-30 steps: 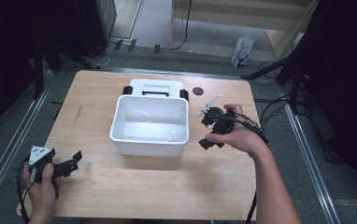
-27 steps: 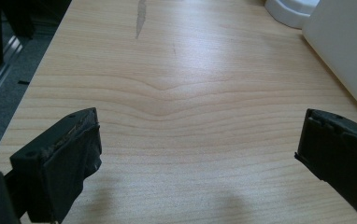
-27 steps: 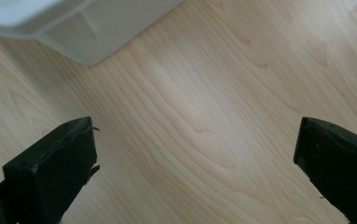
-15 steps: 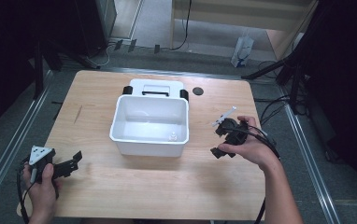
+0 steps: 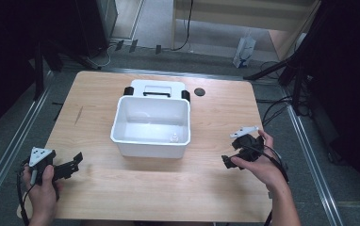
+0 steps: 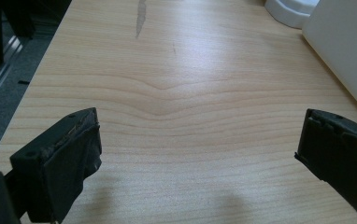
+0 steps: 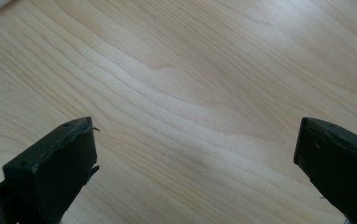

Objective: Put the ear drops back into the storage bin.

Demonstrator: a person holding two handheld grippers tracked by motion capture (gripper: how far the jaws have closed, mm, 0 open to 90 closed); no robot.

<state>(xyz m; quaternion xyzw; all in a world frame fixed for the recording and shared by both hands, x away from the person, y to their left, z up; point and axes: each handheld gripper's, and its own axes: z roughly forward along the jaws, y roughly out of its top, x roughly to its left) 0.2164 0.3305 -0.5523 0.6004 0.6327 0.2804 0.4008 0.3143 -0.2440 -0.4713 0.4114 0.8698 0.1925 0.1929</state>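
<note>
A white plastic bin (image 5: 121,128) stands open at the middle of the wooden table (image 5: 216,197). A small pale object (image 5: 173,137) lies inside near its front wall. The bin's white lid (image 5: 157,89), with black latches, lies flat just behind it. My left gripper (image 5: 74,165) rests low at the front left, open, jaws wide apart over bare wood (image 6: 200,154). The bin's wall (image 6: 349,51) shows at the right of the left gripper view. My right gripper (image 5: 232,149) hovers at the front right, away from the bin, open with nothing between its jaws (image 7: 195,163).
A small black disc (image 5: 199,91) lies on the table right of the lid. A dark scratch (image 5: 78,115) marks the wood at the left. Metal rails (image 5: 310,155) run along both sides of the table. Cables trail from both grippers.
My right gripper has moved from beside the bin's right wall toward the front right of the table. The left gripper has stayed put.
</note>
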